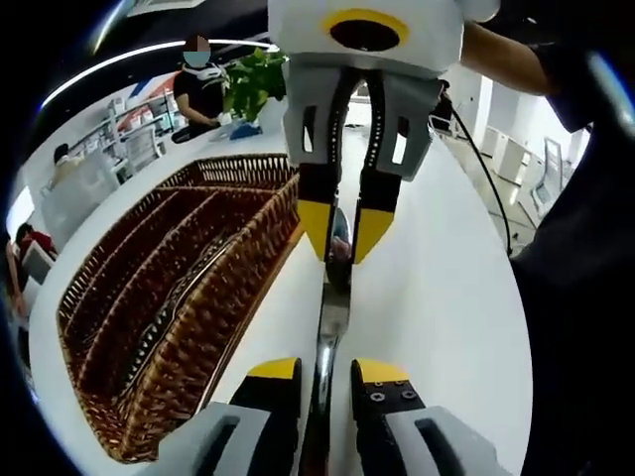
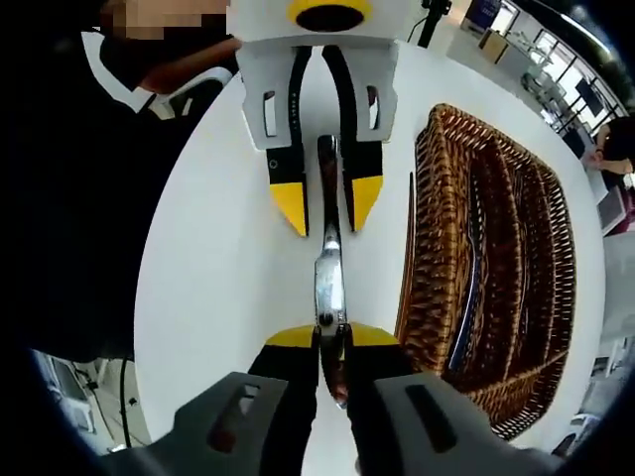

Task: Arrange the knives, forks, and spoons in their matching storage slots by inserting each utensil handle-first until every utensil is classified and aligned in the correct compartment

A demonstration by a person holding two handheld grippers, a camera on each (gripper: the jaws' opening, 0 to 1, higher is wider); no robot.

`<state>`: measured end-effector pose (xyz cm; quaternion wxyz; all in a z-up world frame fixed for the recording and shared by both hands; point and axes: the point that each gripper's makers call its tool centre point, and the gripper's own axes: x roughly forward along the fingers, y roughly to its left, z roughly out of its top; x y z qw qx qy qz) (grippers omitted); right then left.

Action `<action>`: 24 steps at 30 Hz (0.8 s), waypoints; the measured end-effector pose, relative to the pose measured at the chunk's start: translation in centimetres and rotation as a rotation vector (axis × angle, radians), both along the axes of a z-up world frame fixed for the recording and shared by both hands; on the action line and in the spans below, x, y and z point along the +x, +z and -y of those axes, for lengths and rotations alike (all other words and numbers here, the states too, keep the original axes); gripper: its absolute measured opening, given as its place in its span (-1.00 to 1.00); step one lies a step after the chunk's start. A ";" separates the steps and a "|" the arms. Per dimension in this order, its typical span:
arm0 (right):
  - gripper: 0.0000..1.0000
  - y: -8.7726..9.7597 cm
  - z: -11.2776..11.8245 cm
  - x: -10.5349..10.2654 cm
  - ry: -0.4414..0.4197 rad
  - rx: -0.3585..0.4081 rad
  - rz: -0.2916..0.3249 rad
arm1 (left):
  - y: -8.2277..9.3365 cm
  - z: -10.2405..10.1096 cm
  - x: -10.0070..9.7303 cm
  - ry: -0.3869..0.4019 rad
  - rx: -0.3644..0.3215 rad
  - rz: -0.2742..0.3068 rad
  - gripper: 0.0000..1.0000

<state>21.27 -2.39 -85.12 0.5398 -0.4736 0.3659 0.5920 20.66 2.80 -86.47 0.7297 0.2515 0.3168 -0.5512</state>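
Note:
One metal utensil [image 1: 332,307] hangs over the white table [image 1: 446,297] between both grippers; I cannot tell which kind it is. My right gripper [image 2: 332,342] is shut on its wider end [image 2: 329,283] and enters the left gripper view from the top [image 1: 343,240]. My left gripper [image 1: 325,372] stands around the thin handle with a small gap on each side, and shows at the top of the right gripper view [image 2: 327,210]. The brown wicker basket [image 1: 268,268] with long slots lies to the left, and in the right gripper view the basket [image 2: 422,248] lies right.
A metal utensil [image 2: 471,288] lies in one slot of the basket. A person [image 1: 198,89] stands beyond the table's far end beside a green plant [image 1: 253,84]. A black cable [image 1: 486,188] runs along the table's right edge. The holder's dark sleeve [image 2: 89,198] is close.

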 end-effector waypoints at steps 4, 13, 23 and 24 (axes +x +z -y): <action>-0.85 0.1 -0.1 0.0 0.000 0.003 0.003 | -0.4 0.2 -0.2 -0.004 0.009 -0.015 -0.74; -0.85 0.2 0.0 -0.1 0.001 0.007 0.009 | -0.7 0.4 0.1 -0.011 0.012 -0.003 -0.85; -0.84 0.9 0.0 -0.1 -0.009 0.043 0.012 | -0.2 0.4 0.0 -0.056 0.046 0.047 -0.87; -0.84 1.0 0.0 -0.2 -0.011 0.048 0.012 | -0.1 0.4 -0.1 -0.057 0.052 0.047 -0.87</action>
